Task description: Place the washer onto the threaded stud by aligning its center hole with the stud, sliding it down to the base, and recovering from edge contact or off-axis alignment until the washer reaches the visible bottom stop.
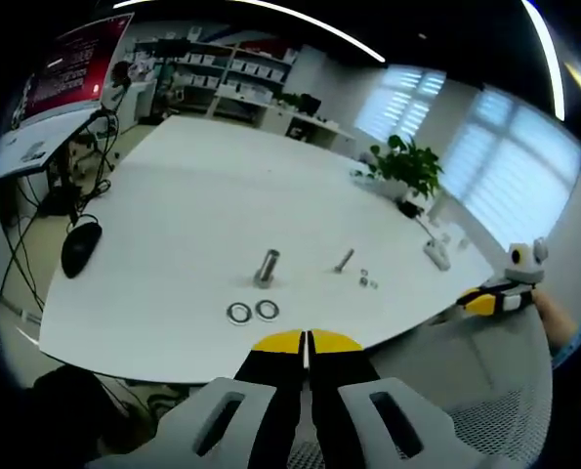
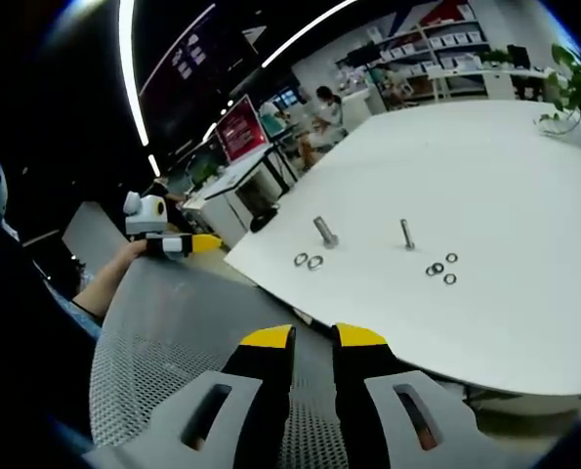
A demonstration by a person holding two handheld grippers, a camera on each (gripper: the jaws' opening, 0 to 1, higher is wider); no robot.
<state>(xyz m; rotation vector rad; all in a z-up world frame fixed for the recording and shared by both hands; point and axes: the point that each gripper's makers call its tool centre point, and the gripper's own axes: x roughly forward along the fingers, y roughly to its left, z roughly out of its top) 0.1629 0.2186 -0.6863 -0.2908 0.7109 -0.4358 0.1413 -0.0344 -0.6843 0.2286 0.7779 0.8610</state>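
Left gripper view: your left gripper [image 1: 306,341] closed, empty; right gripper [image 2: 313,336] slightly parted; two silver washers [image 1: 252,312] beside upright threaded stud [image 1: 267,266] on white worktop [image 1: 192,205].

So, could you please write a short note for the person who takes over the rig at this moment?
Left gripper: shut, holding nothing, back from the near edge of the white table.
Right gripper: slightly open, holding nothing, above a grey mesh chair.
Two flat silver metal washers lie side by side on the table, just in front of the thick upright threaded metal stud. A thinner upright bolt and some small nuts stand further off.
Done: nothing; the stud is bare.
Left: pick one washer, align, slide to the base.
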